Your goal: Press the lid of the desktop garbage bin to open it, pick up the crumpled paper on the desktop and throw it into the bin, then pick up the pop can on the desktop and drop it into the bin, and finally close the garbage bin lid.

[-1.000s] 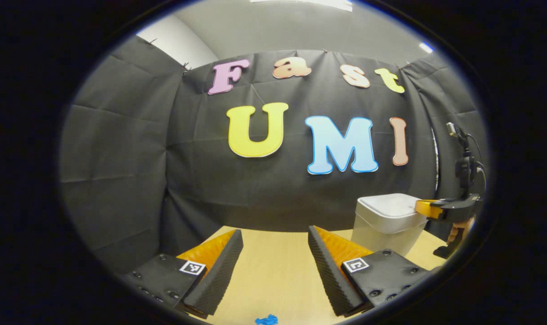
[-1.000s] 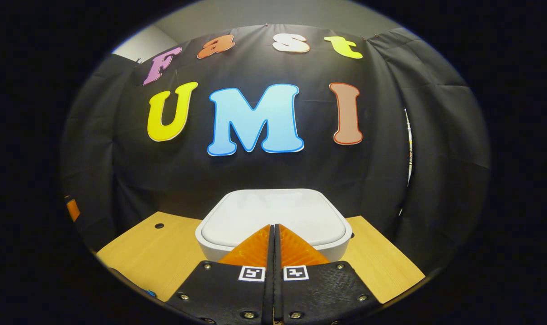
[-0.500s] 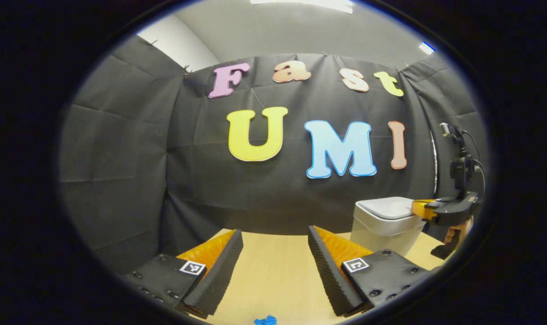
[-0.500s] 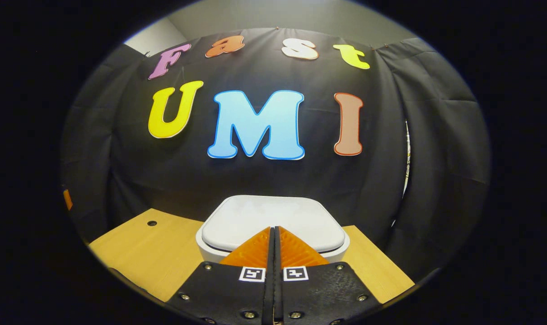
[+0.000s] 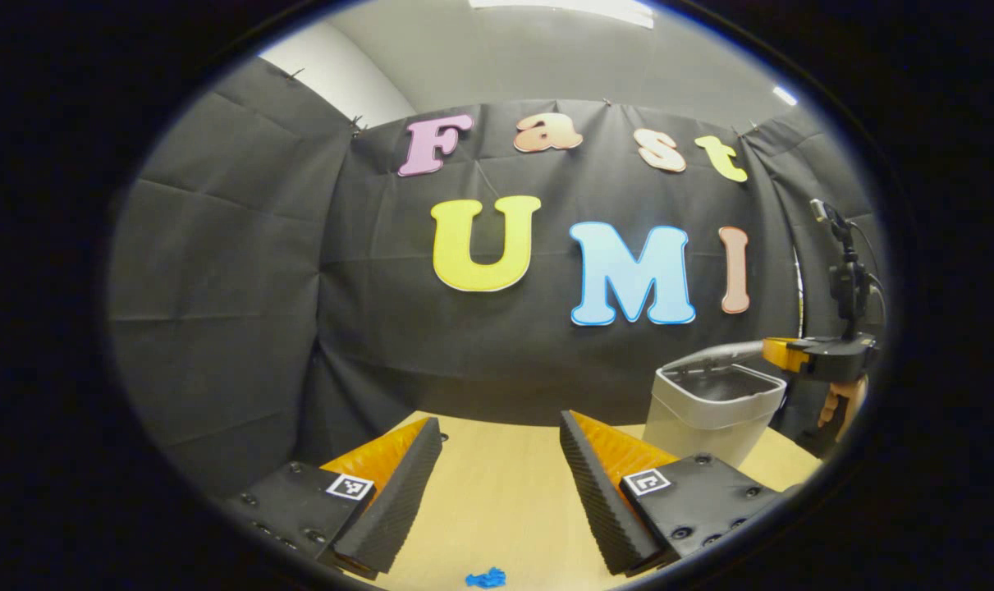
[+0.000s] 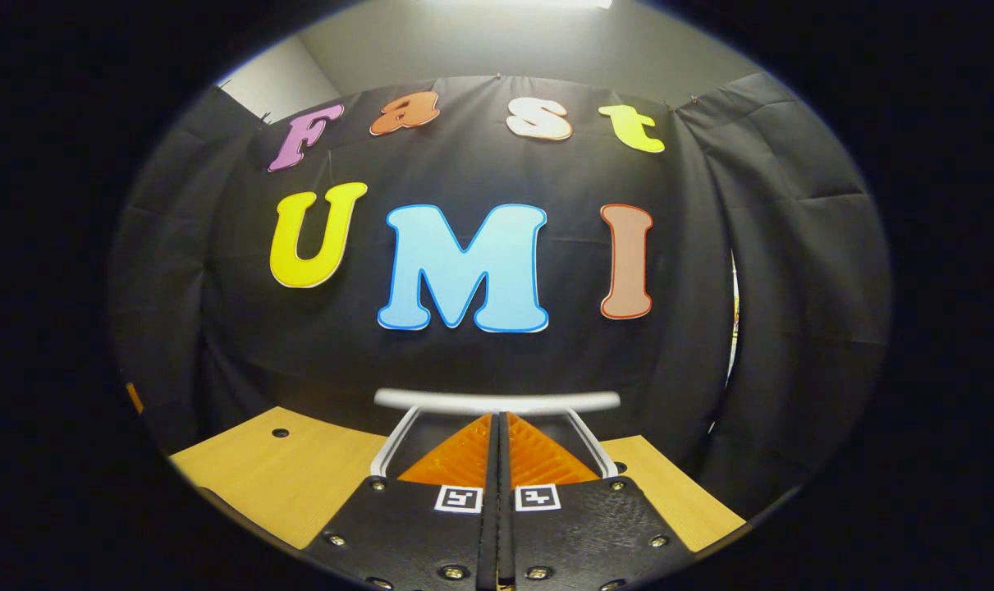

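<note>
**Desktop bin, lid raised; two grippers over a wooden table**

Bin (image 5: 710, 406): pale grey plastic, squarish with rounded corners, its walls tapering downward; it stands on the table at the right of the left gripper view. Its mouth is uncovered and dark inside. The lid (image 5: 714, 355) is tilted up at the rear; in the right gripper view it shows edge-on as a thin pale bar (image 6: 497, 400), blurred.

Table (image 5: 497, 492): light wood grain, smooth, with a small round hole (image 6: 280, 432) near its far left corner in the right gripper view.

Left gripper (image 5: 501, 431): fingers spread wide, holding nothing; the inner faces are ribbed, saw-toothed foam wedges. It hangs above the bare table.

Right gripper (image 6: 497, 420): fingers pressed together with nothing between them, the ribbed wedges meeting in a point over the bin's near rim. In the left gripper view it (image 5: 774, 351) appears by the bin's right edge, with a hand (image 5: 833, 406) below.

Small crumpled blue scrap (image 5: 486, 578): lies on the table's near edge.
</note>
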